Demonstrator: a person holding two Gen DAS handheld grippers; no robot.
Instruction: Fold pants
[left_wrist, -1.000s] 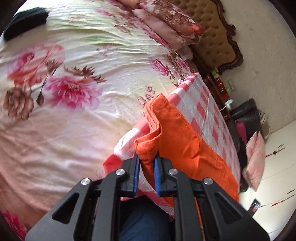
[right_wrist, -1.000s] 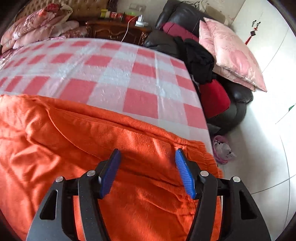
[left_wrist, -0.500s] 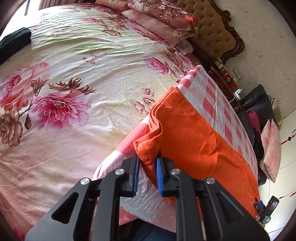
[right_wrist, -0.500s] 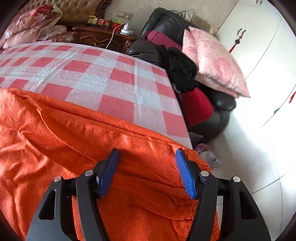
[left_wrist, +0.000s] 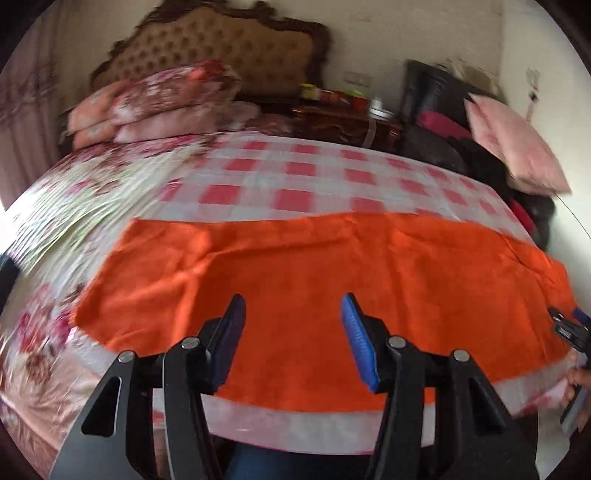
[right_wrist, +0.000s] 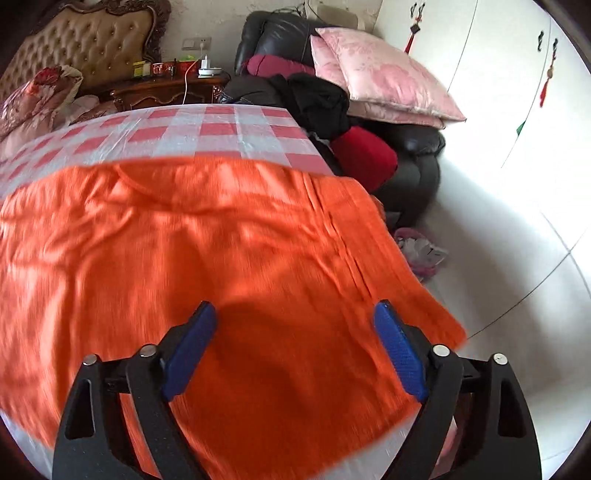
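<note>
The orange pants lie spread flat across a red-and-white checked cloth on the bed. My left gripper is open and empty, hovering over the near edge of the pants. My right gripper is open and empty above the right end of the pants, where the fabric hangs toward the bed's corner. The right gripper's tip and the hand holding it show at the right edge of the left wrist view.
Floral bedsheet and pillows lie to the left by the headboard. A wooden nightstand, a dark sofa piled with clothes and pink cushions stand beyond the bed. White floor lies to the right.
My left gripper has let go of the pants edge it was pinching, opened, and swung to face the pants lying flat. My right gripper stayed open and drew back a little.
</note>
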